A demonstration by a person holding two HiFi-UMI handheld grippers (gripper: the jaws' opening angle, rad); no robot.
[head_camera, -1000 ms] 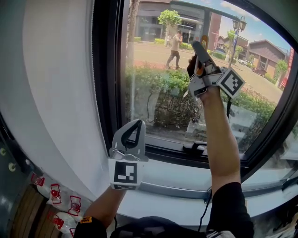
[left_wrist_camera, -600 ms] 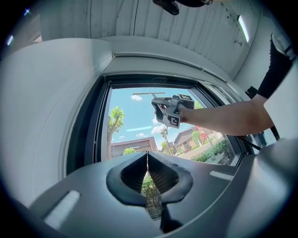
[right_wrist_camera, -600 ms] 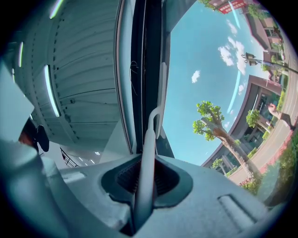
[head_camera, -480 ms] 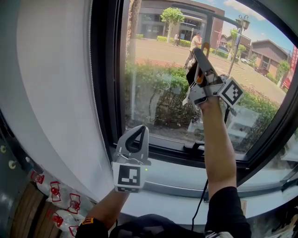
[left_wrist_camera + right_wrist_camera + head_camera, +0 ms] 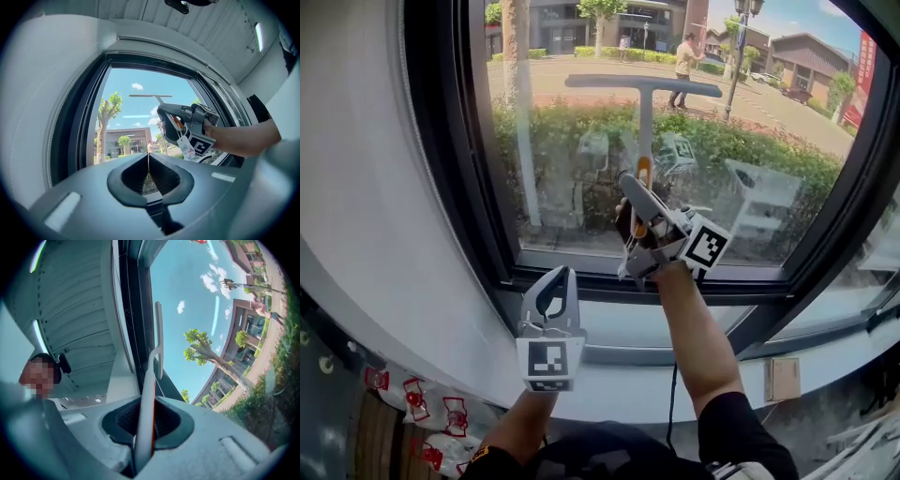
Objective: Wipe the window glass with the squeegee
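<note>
The squeegee (image 5: pixel 643 88) is pressed to the window glass (image 5: pixel 769 141), its grey T-shaped blade level near the top and its handle running down to my right gripper (image 5: pixel 636 192). That gripper is shut on the handle. In the right gripper view the pale handle with an orange side (image 5: pixel 144 418) stands between the jaws, with the blade (image 5: pixel 158 338) above. My left gripper (image 5: pixel 557 277) is shut and empty, held upright below the window's lower left corner. In the left gripper view its jaws meet at a thin seam, and the right gripper (image 5: pixel 187 123) and the squeegee blade (image 5: pixel 145 96) show beyond them.
A black frame (image 5: pixel 450 159) borders the glass, with a pale sill (image 5: pixel 619 330) under it. A white wall (image 5: pixel 366 187) fills the left. Bags with red print (image 5: pixel 422 403) lie at lower left, a brown card (image 5: pixel 781 378) at lower right. Outside are hedges, a street and a walking person.
My right gripper has come down the glass with the squeegee, and the whole blade now shows. The left gripper stays shut near the sill. The head view has tilted up.
</note>
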